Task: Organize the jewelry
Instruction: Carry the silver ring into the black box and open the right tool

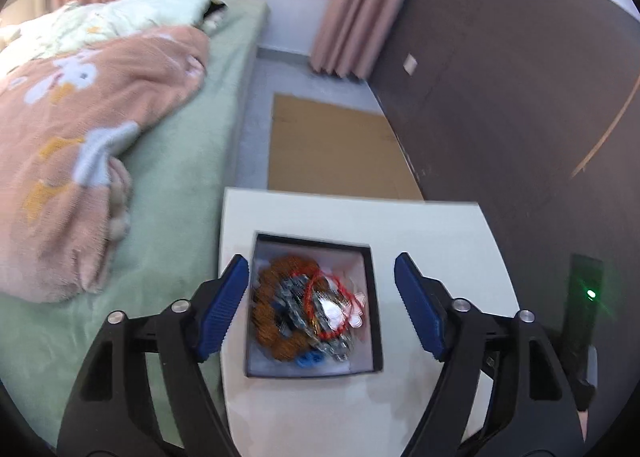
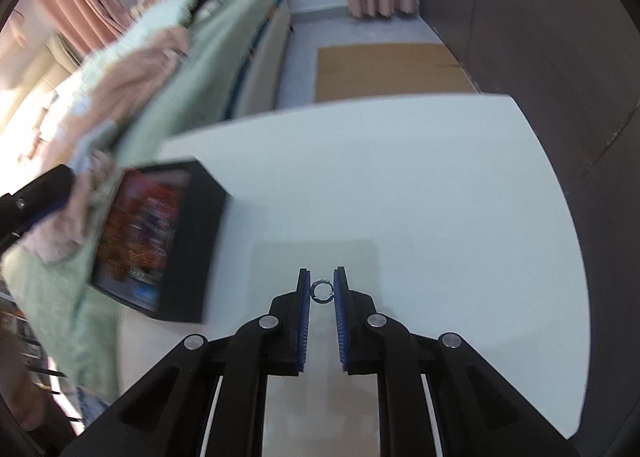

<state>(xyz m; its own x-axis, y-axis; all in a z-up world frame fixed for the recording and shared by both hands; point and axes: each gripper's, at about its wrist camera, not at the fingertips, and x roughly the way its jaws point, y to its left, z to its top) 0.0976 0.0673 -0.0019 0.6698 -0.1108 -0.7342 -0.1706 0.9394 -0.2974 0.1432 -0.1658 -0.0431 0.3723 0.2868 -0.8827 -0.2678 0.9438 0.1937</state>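
Two grippers work over a white table (image 2: pixel 400 185) beside a bed with a green sheet (image 1: pixel 192 185) and a pink flowered blanket (image 1: pixel 80 137). In the left wrist view the left gripper (image 1: pixel 322 305) stands released, its blue pads (image 1: pixel 224 309) spread wide with nothing pinched between them; they straddle a black box (image 1: pixel 370 297) lined in white, which sits on the table at about 6 o'clock of the view. Inside the box lies a blurred heap of jewelry (image 1: pixel 304 313): a brown beaded loop, a red cord, silvery links and something blue at the near edge. In the right wrist view the right gripper (image 2: pixel 322 293) is clenched on a small silver ring (image 2: pixel 321 291), the ring standing on edge between the two blue pads near their tips, above the table at roughly 6 o'clock. The same black box (image 2: pixel 192 241) shows at 9 o'clock of that view, blurred, near the table's bedside edge and well apart from the ring. A flat brown cardboard sheet (image 1: pixel 332 145) lies on the floor beyond the table at 12 o'clock, with pink curtains (image 1: pixel 352 5) farther back
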